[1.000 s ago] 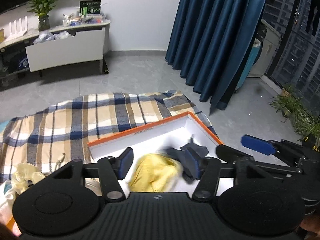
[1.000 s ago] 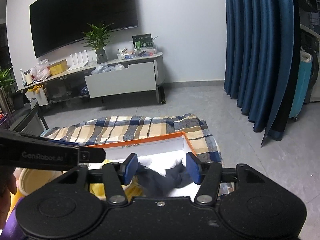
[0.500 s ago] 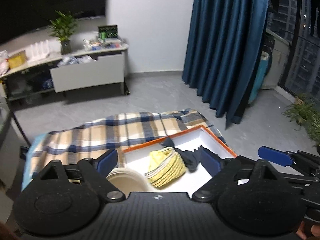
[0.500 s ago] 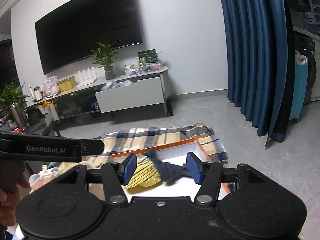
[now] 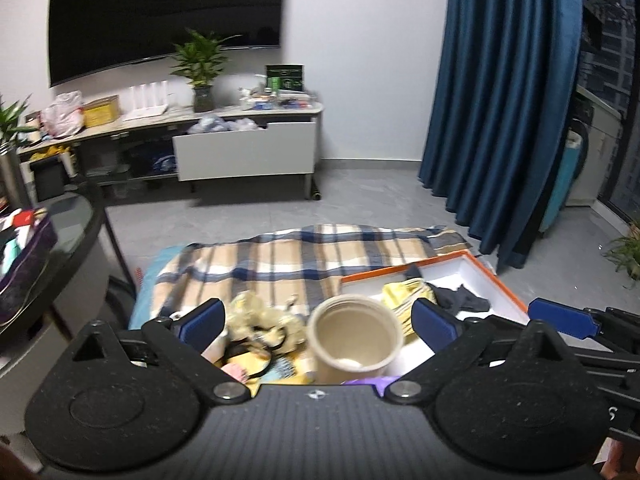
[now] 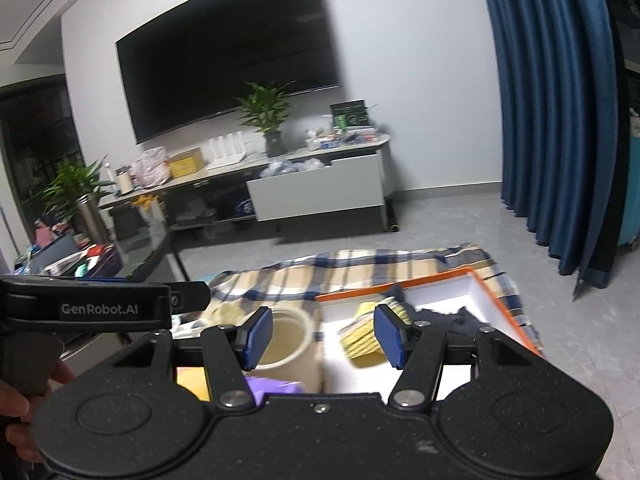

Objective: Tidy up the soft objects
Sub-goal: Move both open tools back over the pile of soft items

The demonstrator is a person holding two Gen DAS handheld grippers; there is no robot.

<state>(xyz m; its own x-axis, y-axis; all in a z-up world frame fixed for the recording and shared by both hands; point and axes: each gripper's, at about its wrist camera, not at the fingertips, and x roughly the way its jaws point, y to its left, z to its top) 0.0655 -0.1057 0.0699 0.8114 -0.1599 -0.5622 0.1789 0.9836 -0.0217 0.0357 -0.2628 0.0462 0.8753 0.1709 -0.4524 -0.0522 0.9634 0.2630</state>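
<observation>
Two grippers empty: left gripper (image 5: 316, 322) opening wide, right gripper (image 6: 318, 338) spread. Yellow cloth (image 5: 404, 294) and dark cloth (image 5: 462, 298) in box (image 5: 510, 296). Risk: reaching for fluffy pile (image 5: 260, 320), jaw clips cup (image 5: 354, 338), tips it.

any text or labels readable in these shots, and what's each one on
"GenRobot.AI": on the left hand-held gripper, seen in the right wrist view.
Green-and-black sign on the TV stand: print too small and blurred to read.
Nothing else is legible.
</observation>
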